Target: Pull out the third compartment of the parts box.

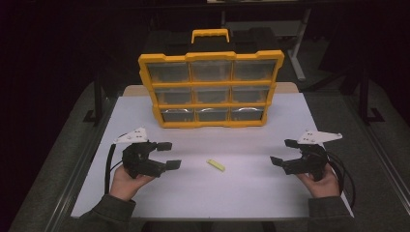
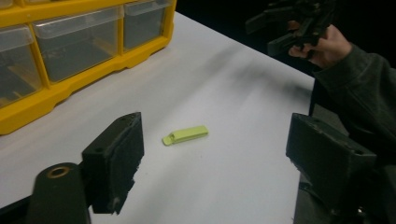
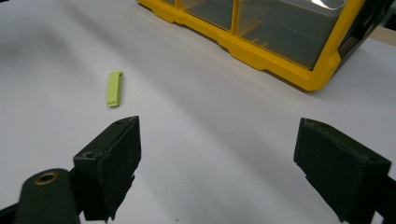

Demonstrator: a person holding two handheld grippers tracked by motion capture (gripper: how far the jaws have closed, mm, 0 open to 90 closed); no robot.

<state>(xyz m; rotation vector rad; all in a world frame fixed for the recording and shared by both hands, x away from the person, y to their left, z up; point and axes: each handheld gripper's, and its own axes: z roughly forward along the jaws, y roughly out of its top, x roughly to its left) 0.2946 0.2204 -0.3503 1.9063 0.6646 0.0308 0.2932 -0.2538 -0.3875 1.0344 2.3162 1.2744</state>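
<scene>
A small yellow-green flat piece [image 1: 216, 165] lies on the white table [image 1: 251, 193], in front of a yellow organizer case [image 1: 211, 89] that stands upright with several clear drawers. My left gripper [image 1: 168, 155] hovers left of the piece, open and empty. In the left gripper view the piece [image 2: 185, 135] lies ahead between the wide-apart jaws. My right gripper [image 1: 284, 152] is held at the right, open and empty. In the right gripper view the piece [image 3: 113, 87] lies ahead to the left and the case [image 3: 280, 56] at the upper right.
The case has a yellow carry handle [image 1: 210, 35] on top and stands near the table's far edge. The other hand and its gripper [image 2: 289, 25] appear far off in the left gripper view. Dark floor and table legs surround the table.
</scene>
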